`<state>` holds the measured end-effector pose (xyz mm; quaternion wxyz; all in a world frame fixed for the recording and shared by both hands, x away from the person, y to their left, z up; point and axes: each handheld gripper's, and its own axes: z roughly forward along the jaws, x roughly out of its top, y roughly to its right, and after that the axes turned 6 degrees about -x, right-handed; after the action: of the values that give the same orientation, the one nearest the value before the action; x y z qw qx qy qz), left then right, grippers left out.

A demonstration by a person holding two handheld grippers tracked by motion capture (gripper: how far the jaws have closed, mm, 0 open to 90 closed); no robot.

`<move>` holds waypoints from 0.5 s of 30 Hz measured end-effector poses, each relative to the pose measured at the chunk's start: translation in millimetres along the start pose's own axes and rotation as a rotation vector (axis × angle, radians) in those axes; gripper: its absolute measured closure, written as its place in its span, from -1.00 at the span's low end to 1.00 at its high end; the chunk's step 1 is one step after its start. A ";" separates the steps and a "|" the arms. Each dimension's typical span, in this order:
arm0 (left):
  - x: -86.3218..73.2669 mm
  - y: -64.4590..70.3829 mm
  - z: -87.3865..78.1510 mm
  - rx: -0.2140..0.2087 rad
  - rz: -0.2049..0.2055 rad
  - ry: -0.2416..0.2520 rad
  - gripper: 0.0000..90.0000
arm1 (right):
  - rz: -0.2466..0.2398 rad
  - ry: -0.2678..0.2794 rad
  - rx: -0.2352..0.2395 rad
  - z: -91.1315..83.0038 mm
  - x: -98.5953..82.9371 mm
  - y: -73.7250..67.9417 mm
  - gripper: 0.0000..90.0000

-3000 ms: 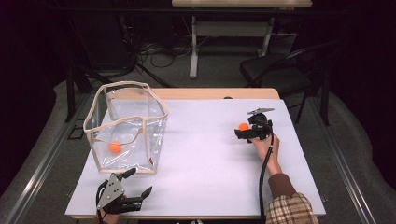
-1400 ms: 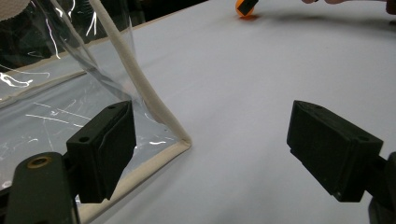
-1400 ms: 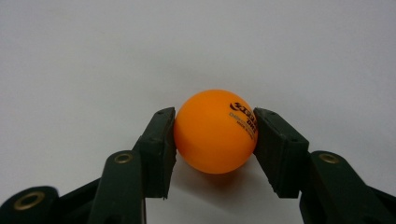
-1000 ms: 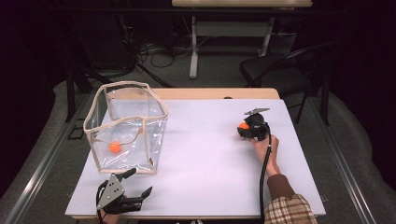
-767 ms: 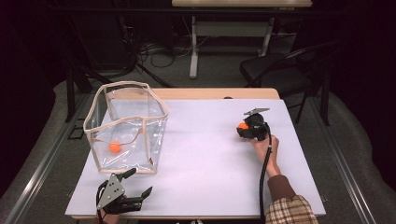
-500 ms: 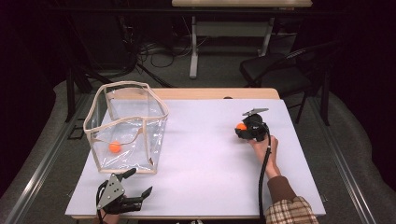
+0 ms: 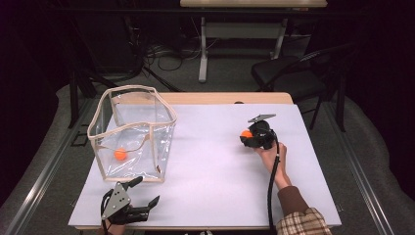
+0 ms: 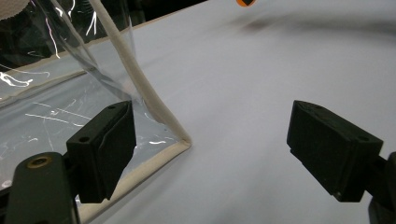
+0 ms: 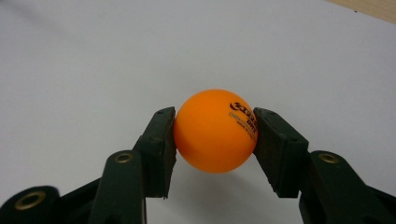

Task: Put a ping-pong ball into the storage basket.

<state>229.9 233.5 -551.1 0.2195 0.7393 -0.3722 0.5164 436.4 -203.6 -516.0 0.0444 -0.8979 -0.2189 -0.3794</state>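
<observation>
Right gripper (image 9: 215, 135) clamped on an orange ball (image 9: 215, 130) — one black jaw pressed to each side, ball sitting squarely between the tips with black print facing up and to the right. Held just above the white desk (image 9: 93, 56), a soft shadow beneath. From the high view, same ball (image 7: 246, 133) peeking out at the left end of the right gripper (image 7: 252, 138), over the right half of the desk (image 7: 205, 161), hand (image 7: 269, 154) and plaid sleeve (image 7: 303, 225) trailing back to the near edge.

Left gripper (image 8: 210, 144) spread wide, holding nothing — jaws well apart, resting low near the front left corner of the desk. Left jaw just beside the cream-trimmed bottom corner of a clear bag (image 8: 154, 116); cannot tell whether touching. Seen from above, left gripper (image 7: 134, 198) lying just in front of the clear bag (image 7: 132, 132), which stands upright and open-topped on the left half of the desk. Second orange ball (image 7: 120, 154) inside the bag, down on its floor, well apart from the one gripped at the right. That gripped ball also visible as an orange sliver at the top edge of the left gripper view (image 8: 246, 2).
</observation>
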 end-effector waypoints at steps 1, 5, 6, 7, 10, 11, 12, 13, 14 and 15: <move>0.0 0.0 0.1 0.000 0.000 -0.001 -0.65 | -0.005 0.001 0.003 -0.2 0.6 -1.6 0.12; 0.0 0.1 0.1 0.000 0.001 0.001 -0.65 | -0.016 0.004 0.012 -1.3 2.4 -6.9 0.12; 0.0 0.1 0.1 0.000 0.001 0.001 -0.65 | -0.016 0.004 0.012 -1.3 2.4 -6.9 0.12; 0.0 0.1 0.1 0.000 0.000 0.000 -0.65 | -0.022 0.007 0.015 -1.4 3.4 -10.4 0.12; 0.0 0.2 0.1 0.002 0.001 -0.001 -0.65 | -0.031 0.010 0.024 -1.5 4.7 -14.3 0.12; 0.0 0.2 0.1 0.002 0.001 -0.001 -0.65 | -0.031 0.010 0.024 -1.5 4.7 -14.3 0.12; 0.0 0.2 0.1 0.002 0.001 -0.001 -0.65 | -0.034 0.012 0.026 -1.7 5.1 -15.7 0.12; -0.1 0.0 0.1 0.001 0.000 0.000 -0.65 | -0.039 0.011 0.032 -2.1 6.1 -18.7 0.12; 0.0 0.0 0.0 0.001 0.001 -0.001 -0.65 | -0.044 0.016 0.033 -1.9 6.5 -20.1 0.12; -0.1 0.2 0.1 0.002 0.001 0.000 -0.65 | -0.046 0.016 0.034 -2.1 6.8 -21.5 0.12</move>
<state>229.9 233.3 -551.2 0.2185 0.7393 -0.3719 0.5170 430.1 -182.4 -511.5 0.0528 -0.8886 -0.2455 -0.3838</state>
